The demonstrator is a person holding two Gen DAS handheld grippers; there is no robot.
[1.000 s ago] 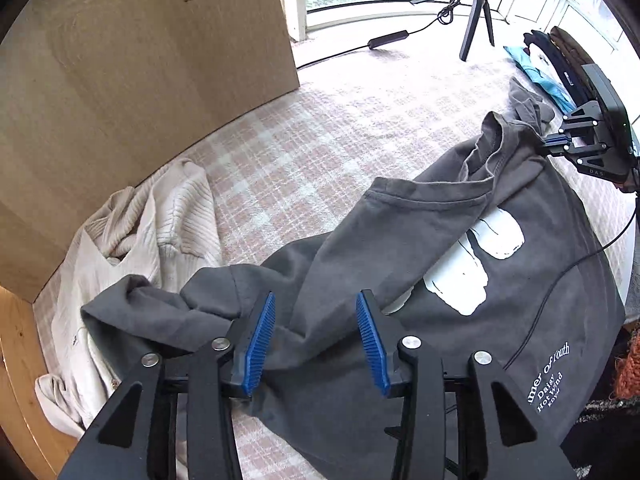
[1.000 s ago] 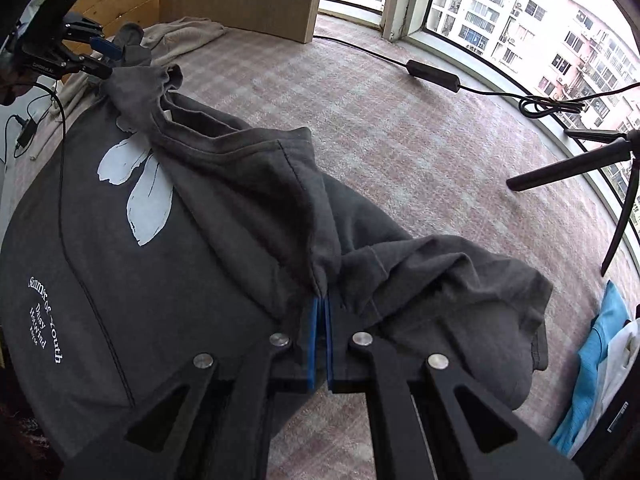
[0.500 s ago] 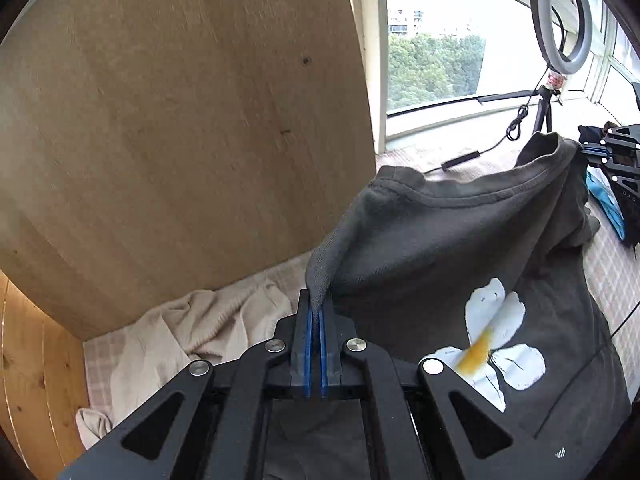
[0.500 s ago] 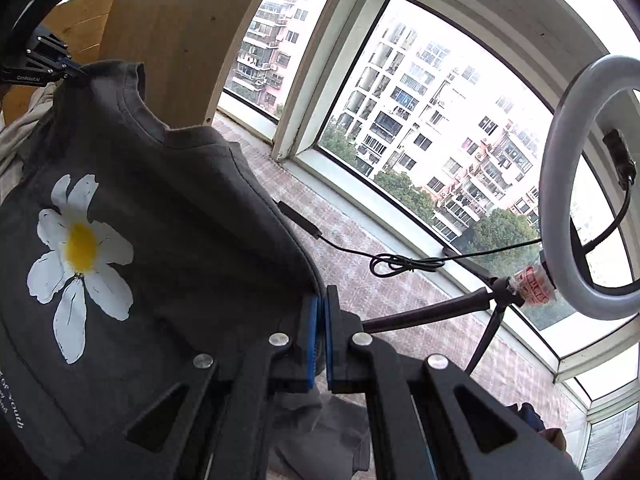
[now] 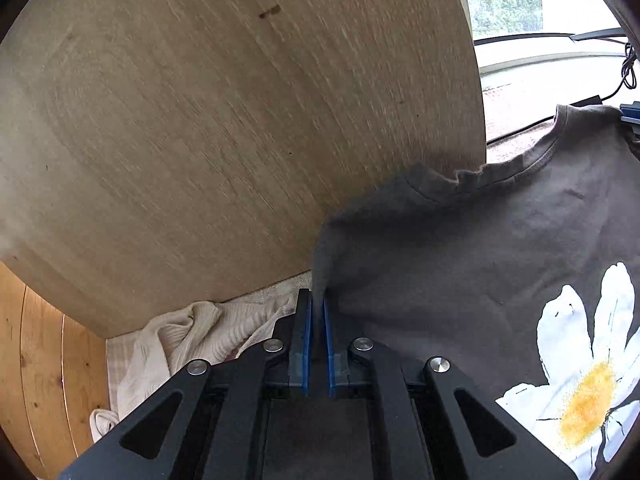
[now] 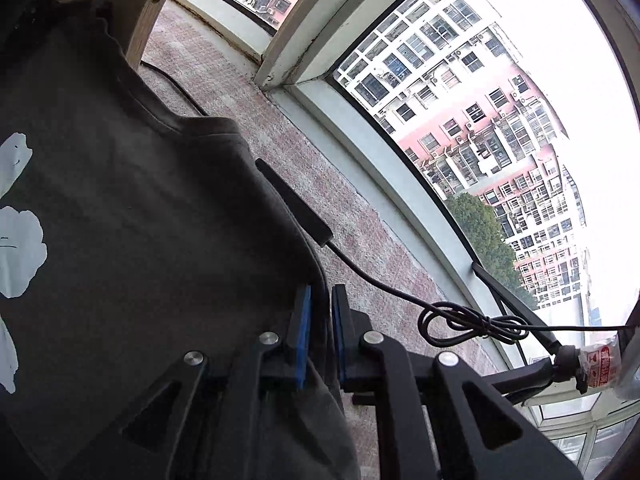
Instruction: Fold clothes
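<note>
daisy print (image 5: 588, 376) cut by frame edge, wooden panel (image 5: 224, 128) motion-blurred

Left tongs (image 5: 316, 312): wooden panel (image 5: 224, 128) rises close ahead and to the left, filling most of that side; little room forward there. At its foot a cream knit garment (image 5: 192, 340) lies bunched on the checked surface (image 6: 320, 184), blocking the low corner. Right of the tongs the spread dark grey T-shirt (image 5: 460, 272) takes up the space.

Right tongs (image 6: 320, 312): jaws opening, shirt edge between them. Bare checked surface ahead and right, crossed by a black cable (image 6: 372, 276) with an inline block (image 6: 296, 204) and a knotted coil (image 6: 468, 324). Window sill (image 6: 360, 140) bounds the far side. Tripod leg (image 6: 520, 376) juts in at lower right.
</note>
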